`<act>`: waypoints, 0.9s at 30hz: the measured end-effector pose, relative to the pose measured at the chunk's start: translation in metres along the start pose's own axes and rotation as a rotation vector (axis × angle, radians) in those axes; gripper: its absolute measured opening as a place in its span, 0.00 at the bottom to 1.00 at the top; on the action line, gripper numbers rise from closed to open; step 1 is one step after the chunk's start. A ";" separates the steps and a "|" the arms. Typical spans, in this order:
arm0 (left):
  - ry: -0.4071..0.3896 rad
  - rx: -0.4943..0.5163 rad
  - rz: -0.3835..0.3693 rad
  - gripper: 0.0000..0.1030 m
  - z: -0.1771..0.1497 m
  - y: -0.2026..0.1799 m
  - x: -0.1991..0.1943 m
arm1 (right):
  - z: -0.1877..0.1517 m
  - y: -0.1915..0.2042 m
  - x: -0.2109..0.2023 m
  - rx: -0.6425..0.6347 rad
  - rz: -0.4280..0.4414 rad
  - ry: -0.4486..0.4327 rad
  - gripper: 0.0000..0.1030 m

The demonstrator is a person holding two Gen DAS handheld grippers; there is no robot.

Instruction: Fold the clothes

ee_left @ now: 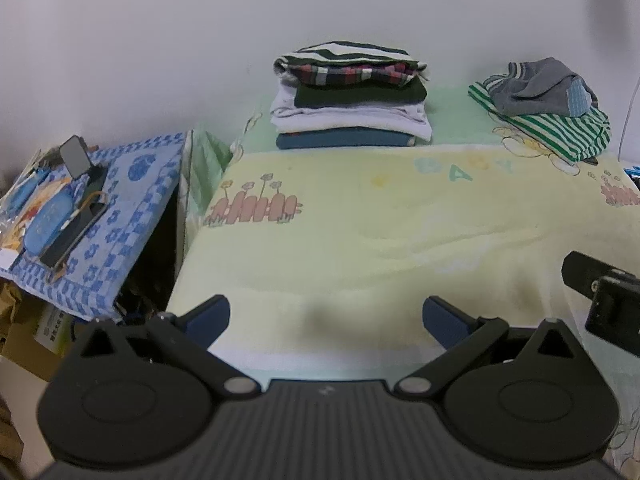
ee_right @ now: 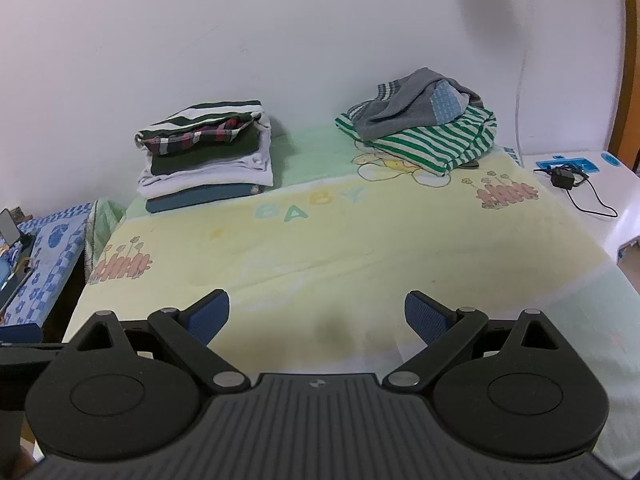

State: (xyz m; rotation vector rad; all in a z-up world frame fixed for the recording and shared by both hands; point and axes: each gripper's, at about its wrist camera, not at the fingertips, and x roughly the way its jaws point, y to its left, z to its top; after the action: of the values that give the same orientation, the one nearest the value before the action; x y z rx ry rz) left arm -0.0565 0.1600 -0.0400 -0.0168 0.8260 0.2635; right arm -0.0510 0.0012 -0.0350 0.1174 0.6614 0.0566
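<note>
A stack of folded clothes [ee_left: 350, 98] [ee_right: 206, 156] stands at the back of the bed against the wall. To its right lies a loose pile: a grey garment [ee_left: 540, 86] [ee_right: 416, 104] on a green-and-white striped garment [ee_left: 560, 128] [ee_right: 436, 144]. My left gripper [ee_left: 326, 318] is open and empty, low over the near part of the yellow baby blanket [ee_left: 380, 216]. My right gripper [ee_right: 318, 316] is open and empty over the same blanket [ee_right: 340, 236]. Part of the right gripper shows at the right edge of the left wrist view [ee_left: 608, 296].
A side table with a blue patterned cloth [ee_left: 120, 200] [ee_right: 52, 240] stands left of the bed, holding a phone [ee_left: 74, 156] and other items. A white surface [ee_right: 592, 184] right of the bed carries a black charger with cable [ee_right: 564, 178]. The white wall rises behind.
</note>
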 end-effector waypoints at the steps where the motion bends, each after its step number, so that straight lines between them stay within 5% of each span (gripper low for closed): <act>1: 0.002 -0.002 -0.001 1.00 0.000 0.000 0.000 | 0.000 -0.001 0.000 0.004 -0.003 0.000 0.94; 27: 0.025 -0.007 -0.026 1.00 -0.003 -0.002 -0.002 | 0.000 -0.002 -0.006 -0.003 -0.006 -0.009 0.94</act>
State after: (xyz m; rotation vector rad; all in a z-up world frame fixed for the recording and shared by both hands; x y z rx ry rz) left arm -0.0593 0.1575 -0.0411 -0.0374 0.8495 0.2417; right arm -0.0557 -0.0017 -0.0322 0.1126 0.6524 0.0511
